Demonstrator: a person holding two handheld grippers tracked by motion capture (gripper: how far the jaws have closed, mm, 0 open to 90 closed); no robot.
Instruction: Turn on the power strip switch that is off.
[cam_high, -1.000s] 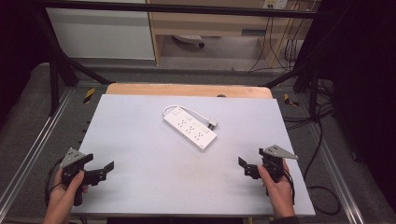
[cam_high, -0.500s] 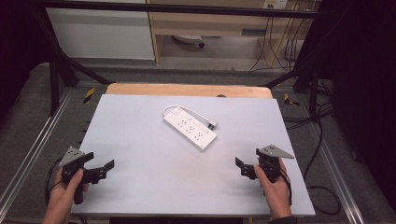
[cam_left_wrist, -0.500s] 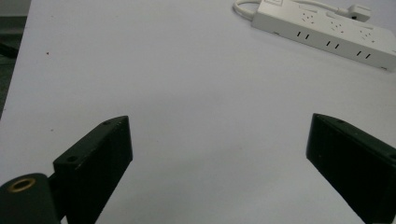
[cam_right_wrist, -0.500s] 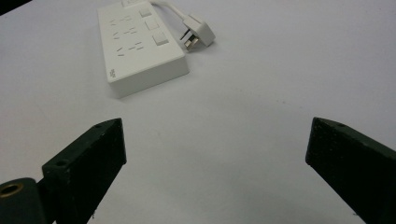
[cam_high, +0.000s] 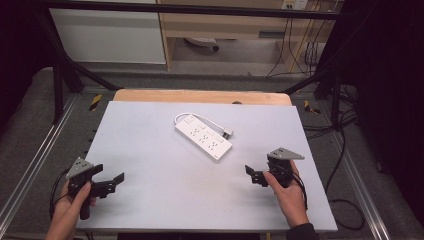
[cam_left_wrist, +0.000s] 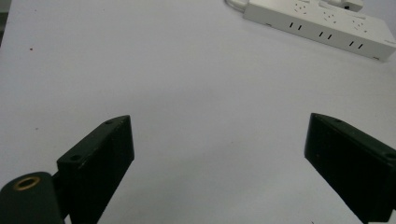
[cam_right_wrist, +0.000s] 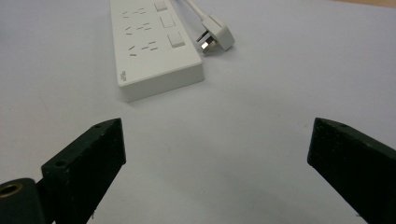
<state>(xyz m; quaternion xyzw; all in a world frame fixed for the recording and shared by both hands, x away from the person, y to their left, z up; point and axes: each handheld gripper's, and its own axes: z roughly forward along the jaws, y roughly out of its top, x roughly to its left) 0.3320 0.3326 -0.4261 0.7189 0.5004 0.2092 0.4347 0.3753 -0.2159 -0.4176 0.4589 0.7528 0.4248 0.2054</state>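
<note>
Black left gripper (cam_high: 111, 182), grey three-cornered plates, apparently dark right cuff

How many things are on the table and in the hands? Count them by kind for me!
White power strip with its cord and plug: 1
Black grippers, both open and holding nothing: 2, the left gripper and the right gripper
Hands holding them: 2, the left hand and the right hand
Total: 5

Even overhead light, soft focus
</note>
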